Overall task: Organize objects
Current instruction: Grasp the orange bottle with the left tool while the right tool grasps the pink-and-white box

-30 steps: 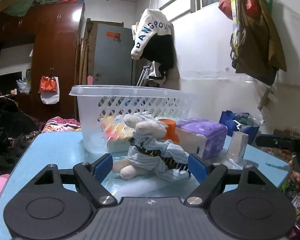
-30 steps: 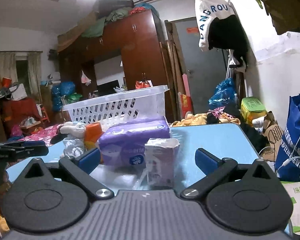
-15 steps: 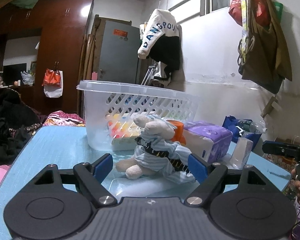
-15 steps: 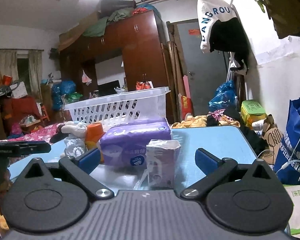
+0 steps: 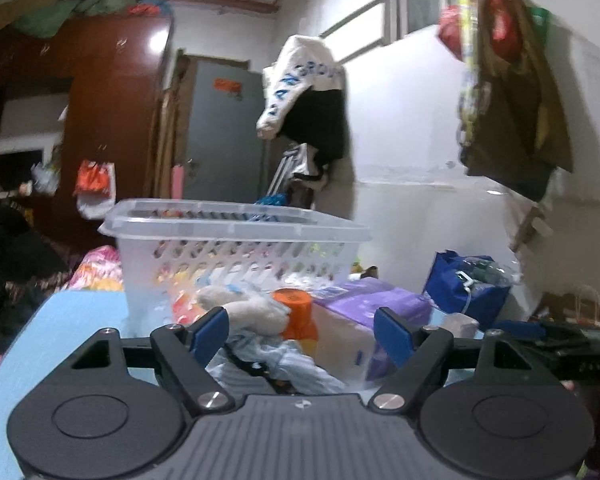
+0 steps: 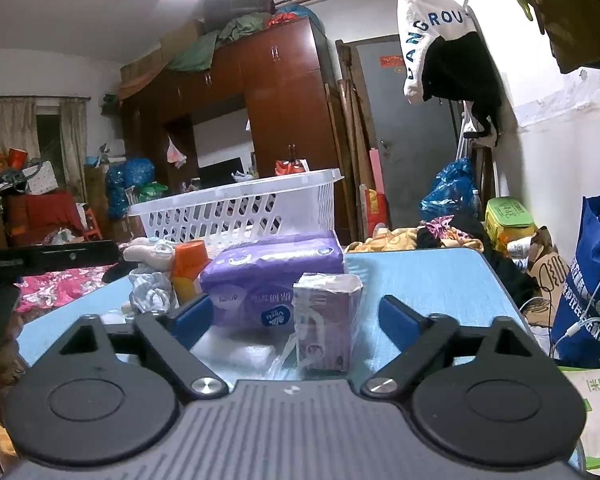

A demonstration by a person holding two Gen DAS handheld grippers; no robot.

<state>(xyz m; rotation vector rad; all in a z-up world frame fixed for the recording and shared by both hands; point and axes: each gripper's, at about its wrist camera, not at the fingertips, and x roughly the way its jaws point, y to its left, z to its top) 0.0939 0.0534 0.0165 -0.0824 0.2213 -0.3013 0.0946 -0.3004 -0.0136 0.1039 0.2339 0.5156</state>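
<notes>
— What do we have between our fingers on the left?

— The plush toy (image 5: 246, 314), lying on the blue desk (image 5: 72, 316). Our left gripper (image 5: 300, 330) is spread wide, one blue pad on each side of the toy and neither one visibly pressing it, so it grips nothing. The toy lies on its side, long axis running roughly across the left wrist view, cream head towards the left pad, striped pale-blue clothing bunched low near the camera (the view is blurred, so finer detail escapes us).

— And on the right?

— Our right gripper (image 6: 296, 314) is just as wide open and also empty. The small purple tissue pack (image 6: 326, 322) stands upright between its pads, touching neither, its crinkled clear wrapper open at the top.

— What lies around them?

— Just behind the toy stands an orange-capped bottle (image 5: 296, 314), upright. Beside that lies the large purple tissue package (image 6: 272, 280), long axis across the right wrist view, printed face towards us. Behind all of these sits the white slotted basket (image 5: 236, 248), with colourful things dimly visible through its wall. A blue bag (image 6: 588, 292) stands off the desk's right edge.
</notes>
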